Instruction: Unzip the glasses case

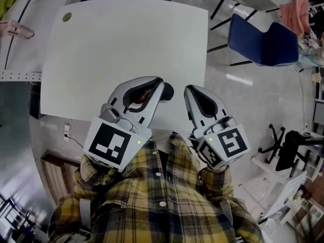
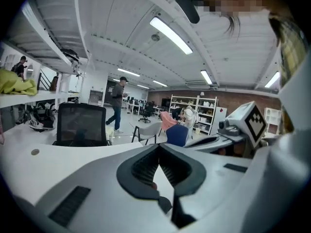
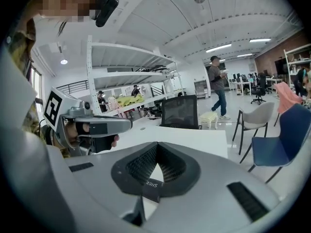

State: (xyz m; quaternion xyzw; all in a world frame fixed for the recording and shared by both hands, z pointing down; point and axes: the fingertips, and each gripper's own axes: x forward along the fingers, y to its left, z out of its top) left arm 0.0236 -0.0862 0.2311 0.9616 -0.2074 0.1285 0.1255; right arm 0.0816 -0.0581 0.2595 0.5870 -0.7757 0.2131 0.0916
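No glasses case shows in any view. In the head view both grippers hang side by side over the near edge of the bare white table [image 1: 126,44]. My left gripper [image 1: 163,85] is shut, its ribbed pads meeting at the tip [image 2: 159,147] with nothing between them. My right gripper [image 1: 188,91] sits just to its right and is also shut and empty, its jaws closing to a point [image 3: 156,147]. Both point across the table, tilted a little downward. The person's yellow plaid sleeves [image 1: 152,196] fill the bottom of the head view.
A blue chair [image 1: 263,42] stands to the right of the table, and a black office chair [image 2: 80,125] at its far side. A round grommet [image 1: 67,17] marks the table's far left corner. A person [image 2: 118,103] walks in the distance. Shelving [image 3: 126,81] lines the left.
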